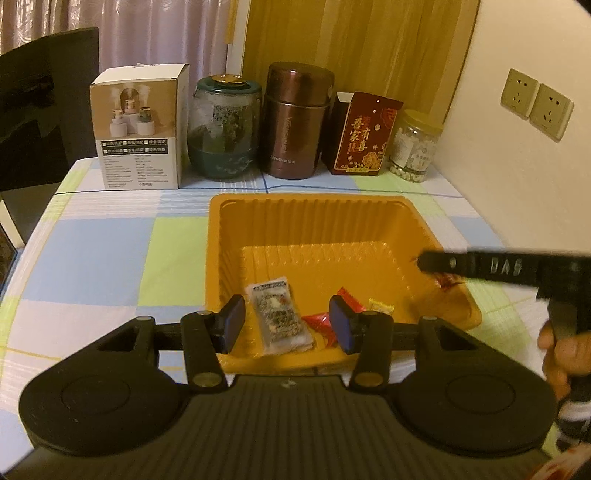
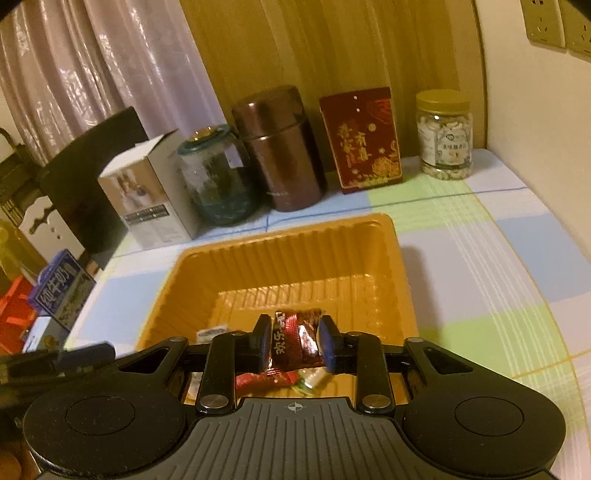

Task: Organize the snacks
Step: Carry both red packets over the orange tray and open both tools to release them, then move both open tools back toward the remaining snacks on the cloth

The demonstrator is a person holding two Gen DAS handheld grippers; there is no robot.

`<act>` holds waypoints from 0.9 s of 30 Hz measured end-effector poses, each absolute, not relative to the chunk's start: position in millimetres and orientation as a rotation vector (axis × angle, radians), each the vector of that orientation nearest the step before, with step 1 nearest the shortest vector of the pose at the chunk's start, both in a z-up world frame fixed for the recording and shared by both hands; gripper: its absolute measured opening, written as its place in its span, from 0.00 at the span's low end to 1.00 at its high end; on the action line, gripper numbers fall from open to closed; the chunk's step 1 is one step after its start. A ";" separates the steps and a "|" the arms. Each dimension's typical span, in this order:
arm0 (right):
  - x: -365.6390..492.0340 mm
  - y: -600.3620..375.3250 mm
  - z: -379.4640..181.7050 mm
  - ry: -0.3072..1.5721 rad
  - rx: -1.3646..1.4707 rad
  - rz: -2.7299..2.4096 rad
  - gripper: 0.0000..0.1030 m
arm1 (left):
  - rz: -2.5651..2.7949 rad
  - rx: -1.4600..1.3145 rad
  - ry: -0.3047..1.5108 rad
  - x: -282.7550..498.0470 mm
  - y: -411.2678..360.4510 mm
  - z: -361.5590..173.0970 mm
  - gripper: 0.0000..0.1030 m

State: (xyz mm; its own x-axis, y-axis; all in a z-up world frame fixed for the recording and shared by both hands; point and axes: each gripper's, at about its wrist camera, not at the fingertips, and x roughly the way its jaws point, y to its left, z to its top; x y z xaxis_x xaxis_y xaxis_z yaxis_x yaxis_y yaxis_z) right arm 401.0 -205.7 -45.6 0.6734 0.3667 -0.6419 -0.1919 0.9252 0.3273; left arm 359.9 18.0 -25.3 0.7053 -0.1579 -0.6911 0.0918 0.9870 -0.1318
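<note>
Over the orange tray [image 1: 229,258] on the checked surface [image 1: 110,251], the left tool [image 1: 287,325] is held parted, nothing gripped, a grey packet [image 1: 280,319] and red sweets [image 1: 317,320] lying below. A brown-red wrapper [image 2: 295,341] is seen between the right tool's [image 2: 295,343] loosened pads, inside the tray.

wall [image 1: 517,192]: cream, two sockets [image 1: 535,103] | curtain [image 1: 110,33]: pale | tablecloth [image 1: 103,258]: checked | light: warm

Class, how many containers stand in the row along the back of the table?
5: white cardboard box, teal glass jar, brown metal canister, red printed box, clear plastic jar, left to right.
</note>
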 end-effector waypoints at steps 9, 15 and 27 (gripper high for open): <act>370.2 -222.8 -26.9 0.721 0.252 0.275 0.69 | -0.113 -0.104 0.757 322.2 27.1 -10.1 0.47; 321.5 -237.1 -20.4 0.751 0.266 0.214 0.69 | -0.108 -0.101 0.748 281.8 26.5 3.1 0.49; 209.7 -229.2 1.0 0.735 0.147 0.195 0.69 | -0.114 -0.089 0.747 191.4 19.2 21.5 0.55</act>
State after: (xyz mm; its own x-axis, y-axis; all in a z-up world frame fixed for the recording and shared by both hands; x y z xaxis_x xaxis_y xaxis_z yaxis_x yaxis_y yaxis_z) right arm 209.7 -229.2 1.0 0.7250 0.2272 -0.6502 -0.1246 0.9717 0.2006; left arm 191.4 19.2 21.5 0.7282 -0.1353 -0.6719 0.0720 0.9900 -0.1213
